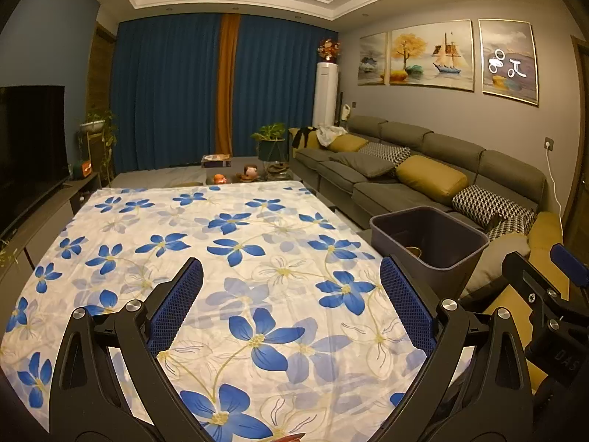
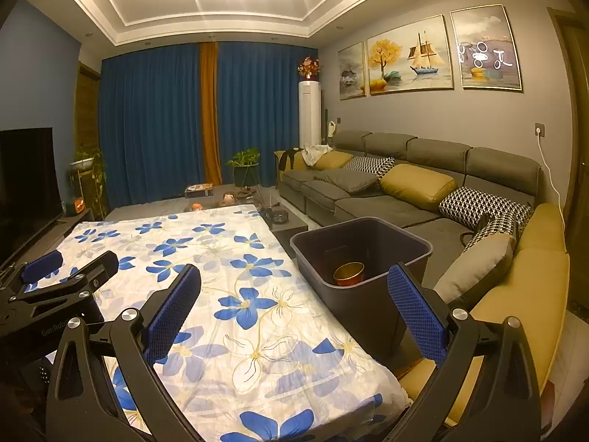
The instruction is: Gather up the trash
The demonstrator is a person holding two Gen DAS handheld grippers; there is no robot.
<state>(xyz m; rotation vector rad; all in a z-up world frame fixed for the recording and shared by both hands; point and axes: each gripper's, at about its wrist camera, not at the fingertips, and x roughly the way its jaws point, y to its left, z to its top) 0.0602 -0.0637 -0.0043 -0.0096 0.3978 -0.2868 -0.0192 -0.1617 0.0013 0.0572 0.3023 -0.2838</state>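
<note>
Trash: one item visible, a can [image 2: 349,273] with gold rim and red side, lying at the bottom of the bin [image 2: 412,243] just beside the table [image 1: 257,258]. Nothing else shows in the bin. Table cloth appears bare of litter, except a thin reddish sliver at the near edge in left view, identity unclear. Left gripper [image 1: 291,305] fingers wide, empty. Right gripper [image 2: 294,313] fingers wide, empty. Can probably light, thin-walled, dentable; best gripped across its sides, gently.
</note>
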